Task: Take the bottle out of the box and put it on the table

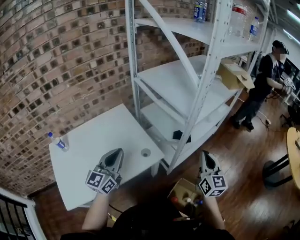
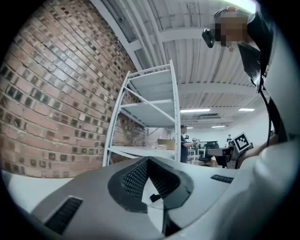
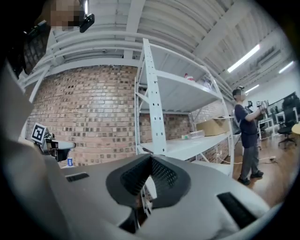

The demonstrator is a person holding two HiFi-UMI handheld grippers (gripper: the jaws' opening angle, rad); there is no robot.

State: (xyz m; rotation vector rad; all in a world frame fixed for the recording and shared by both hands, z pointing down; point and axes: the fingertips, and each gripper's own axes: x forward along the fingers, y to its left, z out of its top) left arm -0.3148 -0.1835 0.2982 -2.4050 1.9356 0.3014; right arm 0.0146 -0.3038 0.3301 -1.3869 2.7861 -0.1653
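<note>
An open cardboard box (image 1: 180, 189) sits on the wooden floor below me, with several bottles (image 1: 189, 201) standing in it. My right gripper (image 1: 205, 155) hovers above the box, held level, its jaws together and empty; the right gripper view shows the tips (image 3: 151, 157) meeting. My left gripper (image 1: 116, 153) hangs over the front edge of the white table (image 1: 103, 131), tilted slightly up, also shut with nothing in it (image 2: 147, 160). One clear bottle with a blue label (image 1: 59, 142) stands at the table's far left corner, also seen as the bottle (image 3: 69, 161) in the right gripper view.
A small round cap (image 1: 146, 152) lies near the table's right edge. A tall white shelf rack (image 1: 187, 89) stands right of the table, with a cardboard box (image 1: 233, 75) and bottles (image 1: 200, 10) on its shelves. A person (image 1: 265, 79) stands at the back right. A brick wall (image 1: 56, 65) runs behind the table.
</note>
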